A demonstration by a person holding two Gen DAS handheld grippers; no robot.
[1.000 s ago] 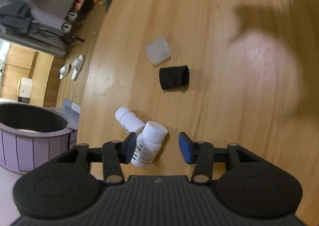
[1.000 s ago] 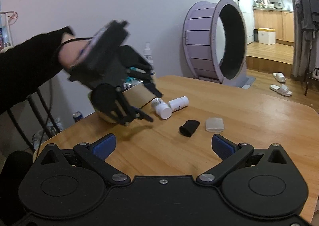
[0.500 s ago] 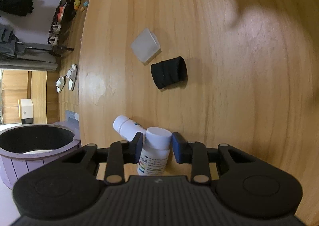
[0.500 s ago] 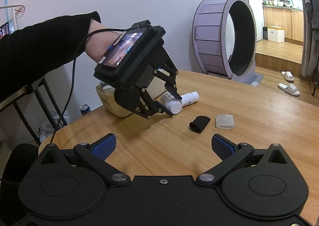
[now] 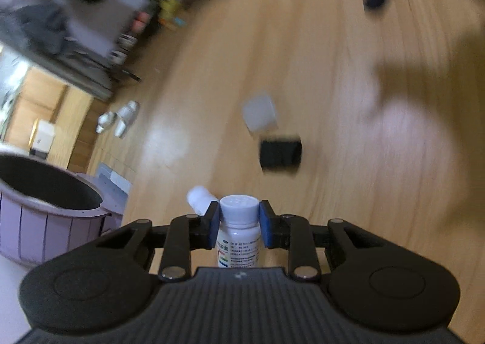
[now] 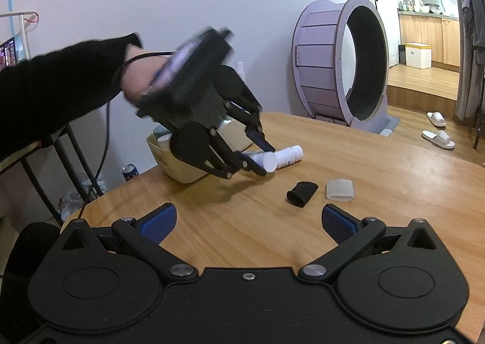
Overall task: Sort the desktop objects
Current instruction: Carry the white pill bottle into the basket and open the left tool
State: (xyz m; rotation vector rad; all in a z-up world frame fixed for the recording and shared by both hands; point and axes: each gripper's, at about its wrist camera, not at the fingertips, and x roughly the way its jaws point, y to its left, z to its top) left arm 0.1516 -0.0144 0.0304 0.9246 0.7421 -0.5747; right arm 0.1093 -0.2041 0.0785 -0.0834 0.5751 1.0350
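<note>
The left gripper (image 5: 239, 224) had its blue fingers (image 5: 266, 227) squeezed on a small white pill bottle (image 5: 239, 231). The bottle was smooth plastic, round like a tube, with a ridged white cap and a paper label with tiny print. Its long way ran along the fingers, and its cap pointed forward, away from the gripper. From the right wrist view the held bottle (image 6: 264, 160) was just above the wooden tabletop (image 6: 379, 168), cap aimed toward the middle.

A second white bottle (image 6: 289, 155) lay on its side just beside it, touching or nearly so. Farther out lay a soft black cloth roll (image 6: 302, 193) and a cloudy see-through plastic box (image 6: 339, 189), close together. Behind the left gripper sat a cream tub (image 6: 182, 166) with things in it.

The right gripper (image 6: 247, 222) hung low over the near side of the smooth, light wood tabletop. Its blue fingers were spread wide and held nothing. A big purple wheel (image 6: 339, 71) stood past the tabletop, and white slippers (image 6: 438, 131) lay on the floor.
</note>
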